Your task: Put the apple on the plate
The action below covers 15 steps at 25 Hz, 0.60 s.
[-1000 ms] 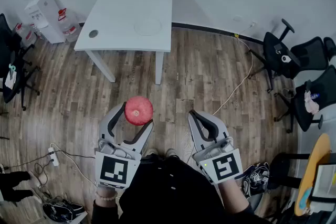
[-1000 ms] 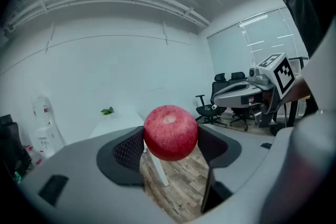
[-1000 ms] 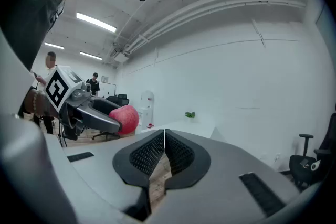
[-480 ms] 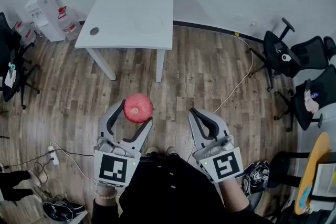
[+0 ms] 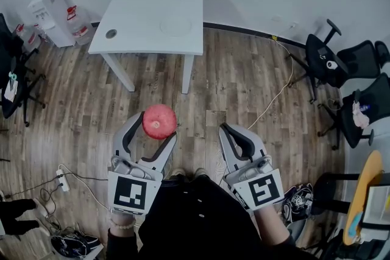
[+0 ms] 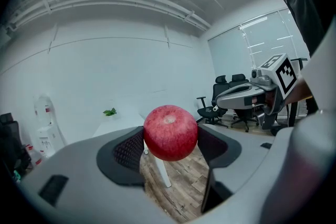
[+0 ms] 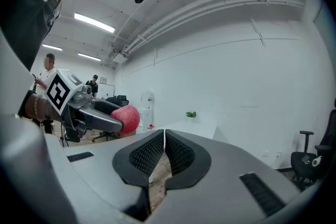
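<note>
The left tongs [image 5: 156,130] pinch the red apple [image 6: 170,132] between their pad tips above the wooden floor [image 5: 231,82], well apart from the white tabletop [image 5: 137,6]. The right tongs [image 7: 164,150] are pressed together, empty. So shallow a hold could let the apple slip. The plate [image 5: 175,25], white on white, is probably the faint disc there.
</note>
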Available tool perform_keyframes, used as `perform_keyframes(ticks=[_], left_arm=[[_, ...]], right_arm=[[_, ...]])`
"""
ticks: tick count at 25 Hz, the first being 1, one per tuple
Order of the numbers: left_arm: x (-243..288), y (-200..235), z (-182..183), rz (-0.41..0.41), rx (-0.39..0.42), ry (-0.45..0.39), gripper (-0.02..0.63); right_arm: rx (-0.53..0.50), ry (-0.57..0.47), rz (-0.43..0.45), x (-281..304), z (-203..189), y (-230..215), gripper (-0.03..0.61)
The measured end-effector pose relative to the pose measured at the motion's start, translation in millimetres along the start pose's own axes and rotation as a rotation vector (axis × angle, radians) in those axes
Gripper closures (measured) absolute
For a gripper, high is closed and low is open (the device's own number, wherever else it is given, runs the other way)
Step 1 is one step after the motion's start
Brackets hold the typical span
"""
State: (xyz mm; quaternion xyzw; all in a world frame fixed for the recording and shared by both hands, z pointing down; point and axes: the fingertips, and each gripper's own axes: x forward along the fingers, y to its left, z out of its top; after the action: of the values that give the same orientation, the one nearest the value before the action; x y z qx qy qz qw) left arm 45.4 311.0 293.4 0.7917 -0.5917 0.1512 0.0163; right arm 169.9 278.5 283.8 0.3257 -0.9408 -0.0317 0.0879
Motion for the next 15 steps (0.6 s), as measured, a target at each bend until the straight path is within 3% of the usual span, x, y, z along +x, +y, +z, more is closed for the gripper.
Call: perform_keyframes(ticks=[15], left_arm=[[-28, 21, -13, -0.038, 0.007, -0.03, 0.282]], right_arm=[[-0.018, 0.0, -0.061, 3, 4, 35, 0.535]])
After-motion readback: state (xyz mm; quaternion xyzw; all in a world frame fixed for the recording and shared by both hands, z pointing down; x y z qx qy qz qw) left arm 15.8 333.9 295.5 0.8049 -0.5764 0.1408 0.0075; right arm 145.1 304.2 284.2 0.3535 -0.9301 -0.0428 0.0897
